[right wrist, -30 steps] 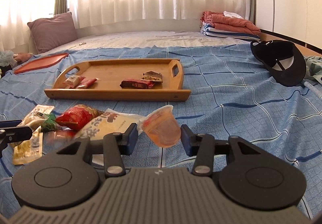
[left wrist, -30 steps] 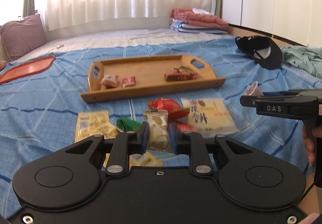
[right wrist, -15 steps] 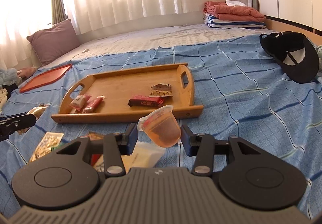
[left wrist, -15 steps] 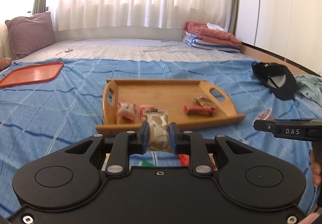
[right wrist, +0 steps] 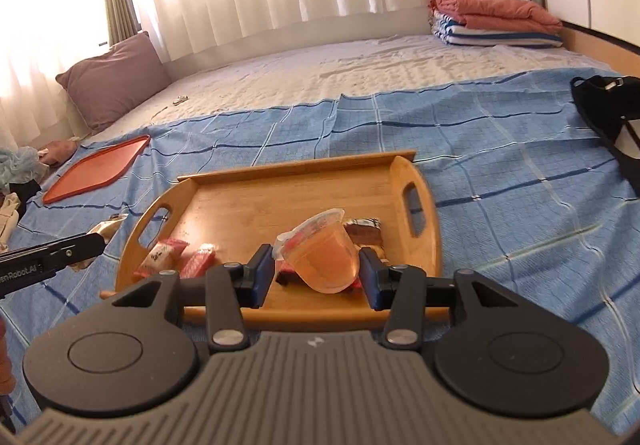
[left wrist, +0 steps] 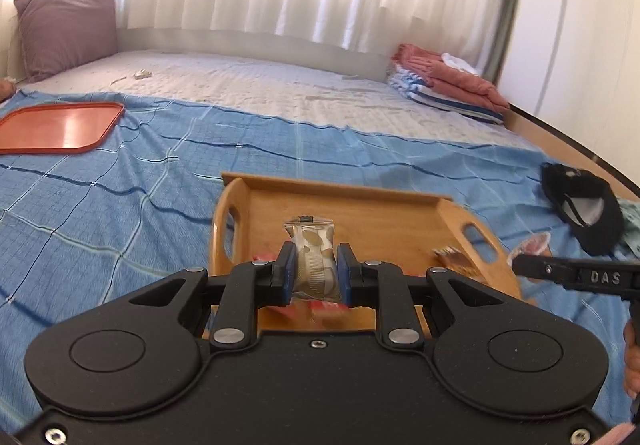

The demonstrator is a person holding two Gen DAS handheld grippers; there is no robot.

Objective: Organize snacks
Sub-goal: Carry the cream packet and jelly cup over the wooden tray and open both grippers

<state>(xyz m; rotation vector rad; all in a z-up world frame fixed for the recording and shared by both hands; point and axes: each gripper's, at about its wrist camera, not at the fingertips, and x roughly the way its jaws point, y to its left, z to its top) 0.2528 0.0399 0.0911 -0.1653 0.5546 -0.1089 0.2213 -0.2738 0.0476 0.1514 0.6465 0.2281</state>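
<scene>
My left gripper [left wrist: 316, 269] is shut on a clear packet with a beige snack [left wrist: 311, 249], held upright over the near part of the wooden tray [left wrist: 360, 205]. In the right wrist view my right gripper [right wrist: 318, 275] is shut on an orange jelly cup [right wrist: 324, 257], tilted on its side above the same wooden tray [right wrist: 280, 205]. Two red-and-white wrapped sweets [right wrist: 164, 253] lie at the tray's left end and a dark chocolate bar [right wrist: 366, 233] lies at its right, partly hidden by the cup. The right gripper's finger [left wrist: 576, 275] shows at the right edge of the left view.
A blue checked sheet [right wrist: 500, 173] covers the bed. An orange-red tray [left wrist: 60, 129] lies at the far left, a purple pillow [right wrist: 112, 81] behind it. A black cap [left wrist: 584, 209] lies on the right, folded towels [right wrist: 492, 21] at the far right, curtains behind.
Both grippers have travelled forward and slightly up from the loose snack pile to the wooden tray, each keeping its snack. The pile has dropped out of view below.
</scene>
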